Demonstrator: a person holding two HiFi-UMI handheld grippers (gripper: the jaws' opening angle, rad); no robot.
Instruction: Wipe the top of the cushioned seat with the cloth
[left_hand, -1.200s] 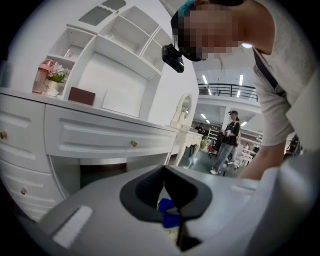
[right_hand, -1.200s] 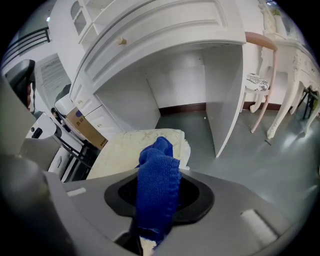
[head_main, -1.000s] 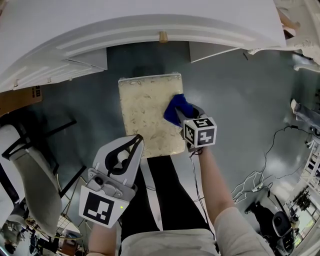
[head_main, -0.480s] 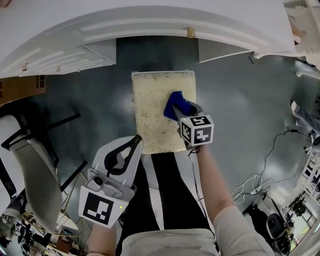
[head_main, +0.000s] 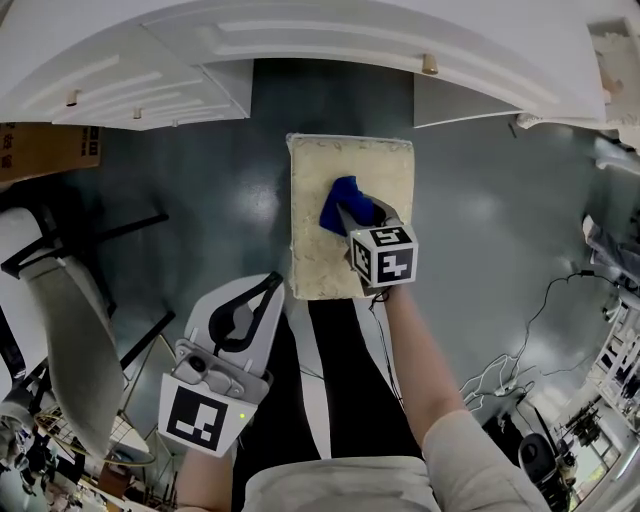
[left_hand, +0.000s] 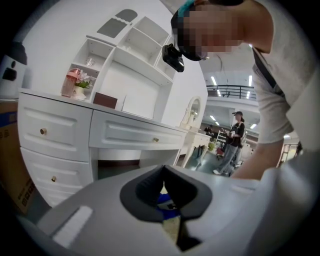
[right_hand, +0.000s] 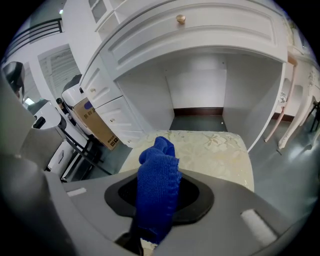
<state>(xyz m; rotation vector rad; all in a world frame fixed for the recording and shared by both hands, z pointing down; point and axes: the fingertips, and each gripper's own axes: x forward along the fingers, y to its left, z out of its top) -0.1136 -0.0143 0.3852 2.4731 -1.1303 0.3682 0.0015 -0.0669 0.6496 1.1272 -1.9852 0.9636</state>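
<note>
Blue cloth (head_main: 338, 200) sits pinched in right tongs (head_main: 347, 216) for rubbing the cushioned seat (head_main: 318, 262); left tongs (head_main: 270, 285) pressed together, empty, idle.

Blue cloth (right_hand: 159, 165) tight in the right claw (right_hand: 156, 200), over the cream cushioned seat (right_hand: 210, 150).

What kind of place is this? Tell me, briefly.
Probably a furniture showroom or a big display hall: a white dressing table with a shelf hutch, another mirrored vanity beyond it, and ceiling strip lights high overhead.
</note>
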